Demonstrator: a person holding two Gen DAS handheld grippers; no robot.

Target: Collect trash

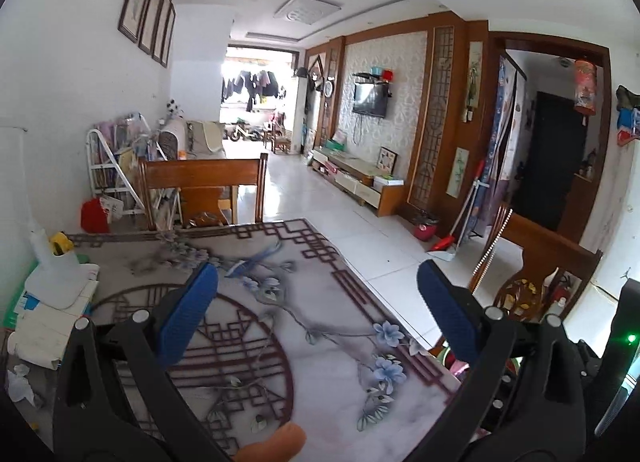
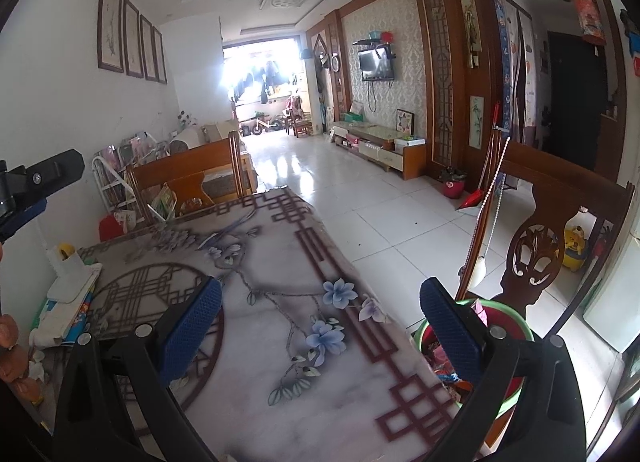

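My left gripper (image 1: pixel 316 302) hangs open over the table's flowered cloth (image 1: pixel 320 342), nothing between its blue pads. Crumpled white paper scraps (image 1: pixel 18 382) lie at the table's near left corner, left of this gripper. My right gripper (image 2: pixel 320 322) is also open and empty above the same cloth (image 2: pixel 280 302). Just right of its right pad, below the table edge, sits a green-rimmed red basin (image 2: pixel 508 308) holding colourful wrappers. A sliver of that basin (image 1: pixel 450 358) shows in the left wrist view. White scraps (image 2: pixel 36 368) lie at the far left.
A stack of white boxes and papers (image 1: pixel 60 294) with a yellow tape roll (image 1: pixel 60 242) fills the table's left side. Wooden chairs stand at the far end (image 1: pixel 200 181) and right (image 2: pixel 560 189). A red bin (image 2: pixel 454 185) and dustpan stand on the tiled floor. A hand (image 2: pixel 8 342) shows at the left.
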